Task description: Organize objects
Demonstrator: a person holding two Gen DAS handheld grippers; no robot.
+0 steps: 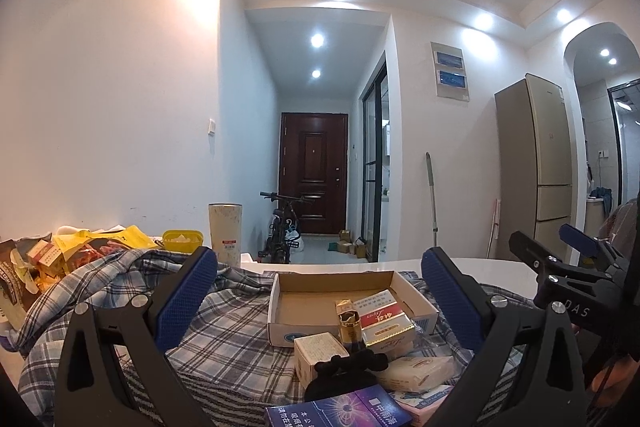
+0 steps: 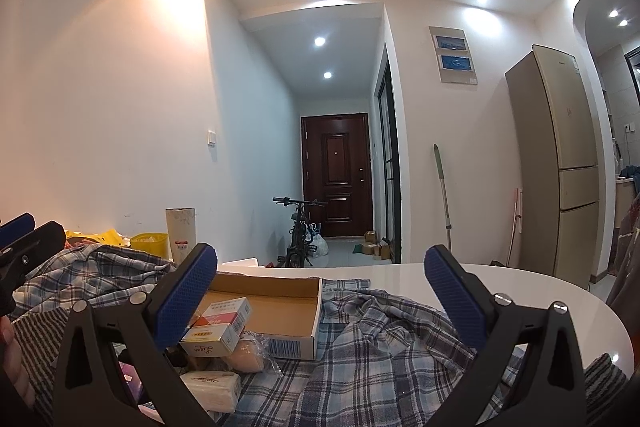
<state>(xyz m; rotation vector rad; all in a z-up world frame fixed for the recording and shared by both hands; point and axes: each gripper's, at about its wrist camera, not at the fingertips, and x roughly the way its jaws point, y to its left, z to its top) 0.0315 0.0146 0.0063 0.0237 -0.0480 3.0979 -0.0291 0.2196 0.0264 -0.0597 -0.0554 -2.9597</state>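
Note:
A shallow open cardboard box (image 1: 304,307) (image 2: 280,311) rests on a blue plaid cloth (image 1: 224,331) (image 2: 380,355). Inside it leans a red-and-white pack (image 1: 380,307) (image 2: 228,311). In front of the box lie a gold-capped item (image 1: 350,323), a cream carton (image 1: 318,349), a black object (image 1: 348,367), a tissue packet (image 1: 416,371) (image 2: 212,387) and a purple-blue pack (image 1: 340,407). My left gripper (image 1: 320,291) hangs open above these, holding nothing. My right gripper (image 2: 320,295) stands open to the right of the box, over the cloth, also with nothing in it.
A tall cream cup (image 1: 225,231) (image 2: 181,233), a yellow tub (image 1: 182,239) and a heap of snack bags (image 1: 40,259) crowd the far left. The white table (image 2: 500,287) curves away at the right. A hand shows at the left edge of the right wrist view.

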